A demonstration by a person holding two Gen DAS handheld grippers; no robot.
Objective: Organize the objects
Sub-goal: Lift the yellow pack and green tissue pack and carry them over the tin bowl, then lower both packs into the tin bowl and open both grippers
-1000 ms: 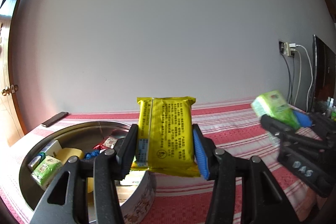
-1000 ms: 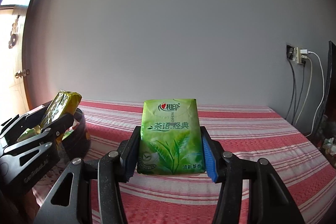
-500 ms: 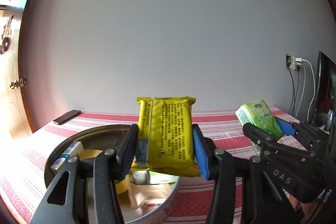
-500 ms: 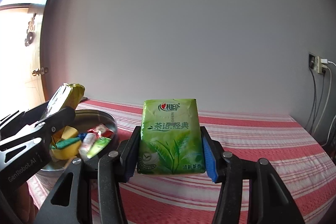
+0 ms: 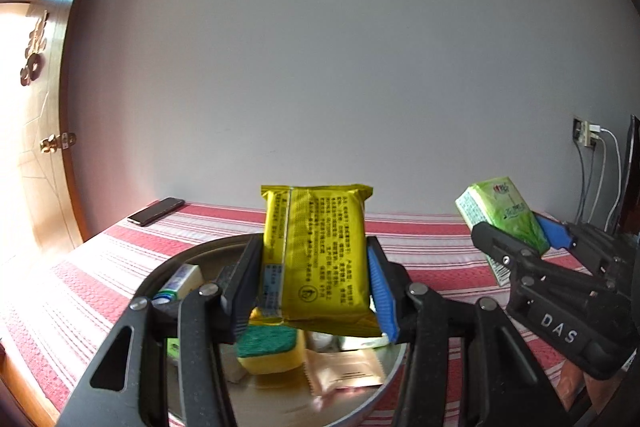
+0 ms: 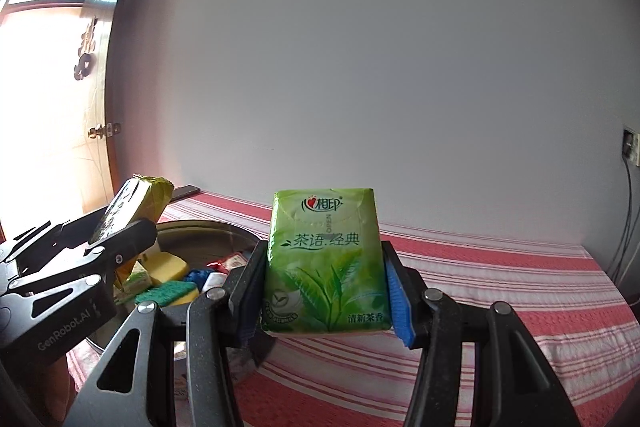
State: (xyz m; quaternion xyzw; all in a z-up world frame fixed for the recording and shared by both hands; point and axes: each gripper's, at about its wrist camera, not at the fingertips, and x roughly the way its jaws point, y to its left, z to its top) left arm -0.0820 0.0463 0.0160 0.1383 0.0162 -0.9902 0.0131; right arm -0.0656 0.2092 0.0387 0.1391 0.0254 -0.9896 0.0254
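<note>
My left gripper (image 5: 314, 287) is shut on a yellow packet (image 5: 316, 255) and holds it upright above a round metal tin (image 5: 384, 387). The tin holds a green-and-yellow sponge (image 5: 268, 347), a tan wrapper (image 5: 344, 371) and several small packs. My right gripper (image 6: 324, 291) is shut on a green tissue pack (image 6: 324, 263), held above the striped cloth to the right of the tin (image 6: 192, 231). In the left wrist view the tissue pack (image 5: 504, 211) and the right gripper show at the right. In the right wrist view the yellow packet (image 6: 136, 203) shows at the left.
A red-and-white striped cloth (image 6: 500, 291) covers the table. A dark phone (image 5: 156, 211) lies at the table's far left corner. A wooden door (image 5: 36, 131) stands at the left. A wall socket with cables (image 5: 588, 139) is at the right.
Both grippers have swung left, keeping their packs. The tin now lies directly under the yellow packet, and the door has come further into view.
</note>
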